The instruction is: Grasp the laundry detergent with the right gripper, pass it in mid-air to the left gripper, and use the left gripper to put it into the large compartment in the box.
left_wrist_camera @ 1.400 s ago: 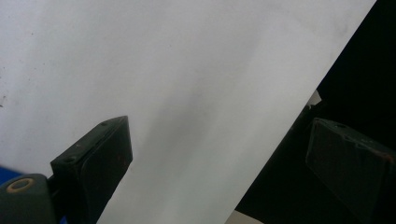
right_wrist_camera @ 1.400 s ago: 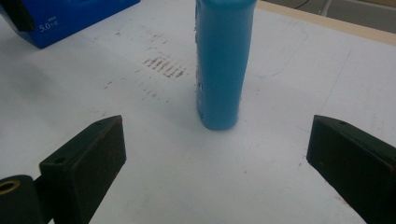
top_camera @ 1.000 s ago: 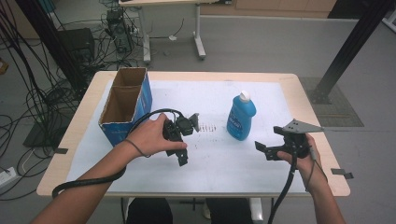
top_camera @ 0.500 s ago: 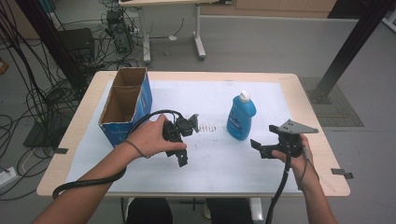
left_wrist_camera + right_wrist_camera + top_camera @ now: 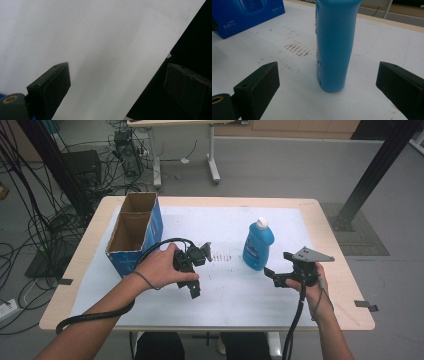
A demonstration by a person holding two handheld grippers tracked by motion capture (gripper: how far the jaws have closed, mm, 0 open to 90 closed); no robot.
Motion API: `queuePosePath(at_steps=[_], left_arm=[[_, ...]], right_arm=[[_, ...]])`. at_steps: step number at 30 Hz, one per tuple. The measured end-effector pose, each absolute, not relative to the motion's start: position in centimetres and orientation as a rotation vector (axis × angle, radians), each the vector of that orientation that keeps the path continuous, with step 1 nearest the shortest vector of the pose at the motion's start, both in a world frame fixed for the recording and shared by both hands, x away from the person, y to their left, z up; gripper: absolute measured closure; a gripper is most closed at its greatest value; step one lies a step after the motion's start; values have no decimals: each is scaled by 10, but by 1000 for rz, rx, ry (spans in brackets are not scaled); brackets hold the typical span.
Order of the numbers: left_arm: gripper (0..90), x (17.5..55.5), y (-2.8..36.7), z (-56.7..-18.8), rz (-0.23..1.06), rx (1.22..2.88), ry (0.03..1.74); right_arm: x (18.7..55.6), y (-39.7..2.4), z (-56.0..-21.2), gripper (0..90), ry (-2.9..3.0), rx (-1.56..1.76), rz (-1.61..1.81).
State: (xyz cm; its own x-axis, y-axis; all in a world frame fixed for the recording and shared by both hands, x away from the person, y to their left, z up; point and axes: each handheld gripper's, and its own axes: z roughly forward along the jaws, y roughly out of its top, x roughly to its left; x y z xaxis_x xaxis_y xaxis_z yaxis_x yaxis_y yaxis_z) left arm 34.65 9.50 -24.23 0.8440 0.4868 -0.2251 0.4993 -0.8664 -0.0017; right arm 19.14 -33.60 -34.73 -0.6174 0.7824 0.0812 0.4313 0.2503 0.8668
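Note:
A blue bottle with a white cap stands upright right of the table's middle. My right gripper is open, just in front and to the right of it, jaws pointing at it. In the right gripper view the bottle rises a short way ahead of the wide-apart jaws of the right gripper, not touched by them. My left gripper sits in a hand left of centre, open, nothing in it. In the left gripper view the left gripper looks at bare white sheet and a dark edge.
An open blue cardboard box stands at the table's left, its blue side also in the right gripper view. Brown scuff marks lie on the white sheet between the grippers. Cables trail off the front edge.
My right gripper has moved left and a little forward, closer to the bottle. The left gripper has stayed about where it was.

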Motion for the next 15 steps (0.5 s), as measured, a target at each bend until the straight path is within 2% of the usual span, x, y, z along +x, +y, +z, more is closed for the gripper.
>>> queuePosePath(at_steps=[15], left_arm=[[72,348,95,-241,-333,2960,801]], right_arm=[[201,-332,-354,47,2158,1132,1313]])
